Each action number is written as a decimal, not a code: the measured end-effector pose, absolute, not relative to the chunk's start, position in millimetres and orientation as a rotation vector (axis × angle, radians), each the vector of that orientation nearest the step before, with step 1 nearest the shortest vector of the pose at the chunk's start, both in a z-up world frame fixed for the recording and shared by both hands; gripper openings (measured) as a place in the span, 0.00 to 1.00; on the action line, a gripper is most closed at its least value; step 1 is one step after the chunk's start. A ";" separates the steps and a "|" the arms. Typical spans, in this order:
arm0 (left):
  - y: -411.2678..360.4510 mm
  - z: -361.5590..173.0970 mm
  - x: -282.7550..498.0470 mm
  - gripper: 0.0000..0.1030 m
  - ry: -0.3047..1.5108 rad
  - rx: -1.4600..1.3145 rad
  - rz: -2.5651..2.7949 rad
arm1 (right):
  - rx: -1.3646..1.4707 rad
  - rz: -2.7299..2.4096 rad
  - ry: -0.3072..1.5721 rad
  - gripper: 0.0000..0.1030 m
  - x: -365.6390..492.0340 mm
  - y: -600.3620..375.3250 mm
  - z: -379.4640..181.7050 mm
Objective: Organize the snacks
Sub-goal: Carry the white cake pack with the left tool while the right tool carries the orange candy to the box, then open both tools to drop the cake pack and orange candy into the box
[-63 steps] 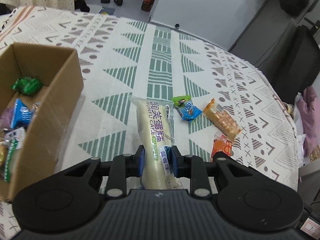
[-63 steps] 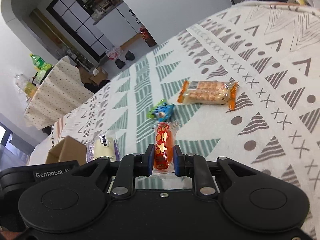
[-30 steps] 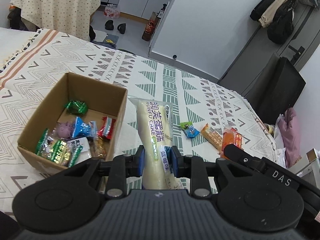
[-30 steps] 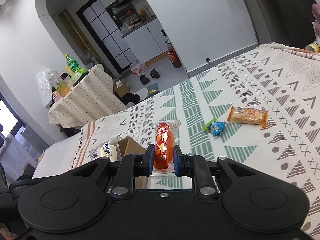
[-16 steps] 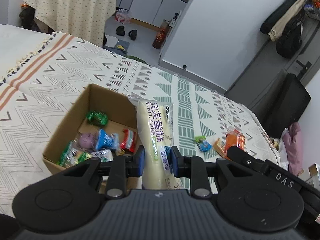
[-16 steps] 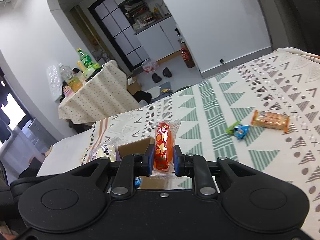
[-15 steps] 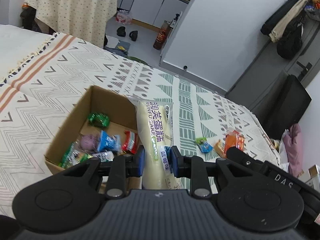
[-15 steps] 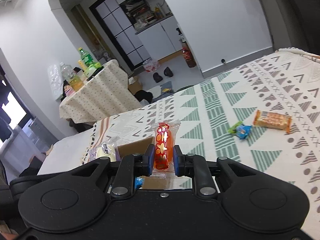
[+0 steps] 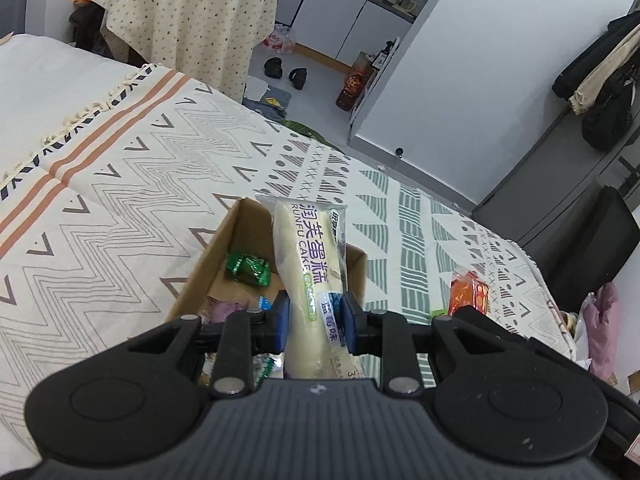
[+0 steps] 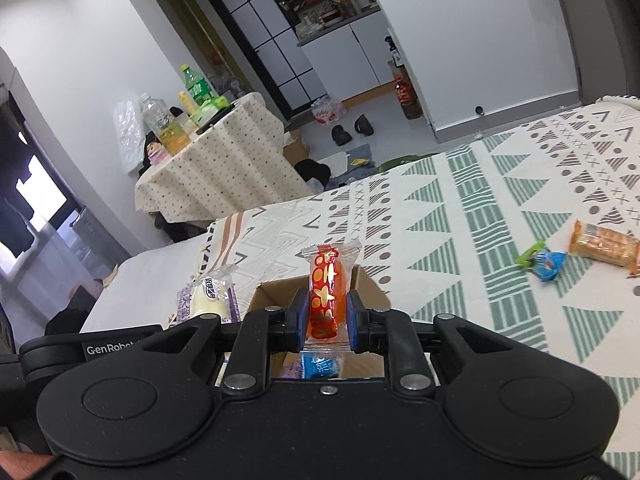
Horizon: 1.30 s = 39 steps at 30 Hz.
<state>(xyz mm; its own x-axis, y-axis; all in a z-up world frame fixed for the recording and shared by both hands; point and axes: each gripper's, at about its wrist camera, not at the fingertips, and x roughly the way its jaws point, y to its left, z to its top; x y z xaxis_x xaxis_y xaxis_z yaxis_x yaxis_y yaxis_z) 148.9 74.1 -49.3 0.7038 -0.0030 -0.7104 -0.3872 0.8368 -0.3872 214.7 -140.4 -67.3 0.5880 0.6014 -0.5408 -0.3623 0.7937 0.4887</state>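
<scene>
The left claw [image 9: 313, 322] pinches a cream cake packet [image 9: 306, 264], the right claw [image 10: 323, 322] pinches an orange-red snack packet [image 10: 326, 292], both above the brown cardboard box [image 9: 200, 276] on the patterned bedspread [image 9: 120, 184]; only the right view shows the blue wrapped candy [image 10: 550, 264] at right.

A home: patterned bedspread [image 9: 120, 168], slippers [image 9: 285, 70] on floor, kitchen cabinets [image 9: 348, 28] behind.

Cardboard box [image 9: 240, 232] sits on the cloth [image 9: 120, 184] — two snack packets [image 10: 576, 250] lie well right.

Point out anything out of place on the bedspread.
Two snacks lie loose on the bedspread, away from the cardboard box: an orange cracker pack and a blue-green candy beside it. Nothing looks spilled or damaged.
</scene>
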 end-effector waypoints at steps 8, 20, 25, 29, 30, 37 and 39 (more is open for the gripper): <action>88.1 -70.9 167.2 0.25 0.820 -0.564 0.206 | 0.327 0.580 0.789 0.19 225.5 -116.6 -77.2; 107.5 -95.5 195.3 0.29 0.863 -0.611 0.191 | 0.298 0.564 0.828 0.19 240.3 -94.1 -85.9; 121.2 -95.3 193.6 0.29 0.866 -0.636 0.204 | 0.295 0.572 0.842 0.19 245.9 -79.2 -89.8; 129.4 -93.6 189.3 0.32 0.863 -0.642 0.223 | 0.304 0.591 0.849 0.22 250.7 -70.3 -88.9; 131.1 -93.2 188.4 0.33 0.863 -0.644 0.229 | 0.307 0.600 0.851 0.24 251.1 -68.5 -88.5; 131.5 -88.8 182.4 0.58 0.875 -0.644 0.261 | 0.335 0.577 0.846 0.39 247.0 -83.0 -84.0; 127.9 -87.8 180.8 0.66 0.883 -0.634 0.268 | 0.338 0.560 0.847 0.40 244.1 -92.8 -84.4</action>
<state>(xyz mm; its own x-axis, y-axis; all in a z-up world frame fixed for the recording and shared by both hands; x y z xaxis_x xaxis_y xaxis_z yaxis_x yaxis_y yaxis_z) 180.8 127.9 -87.8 0.6169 -0.0363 -0.7862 -0.4673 0.7870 -0.4029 244.1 -92.8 -84.4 0.5321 0.5893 -0.6080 -0.3293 0.8055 0.4926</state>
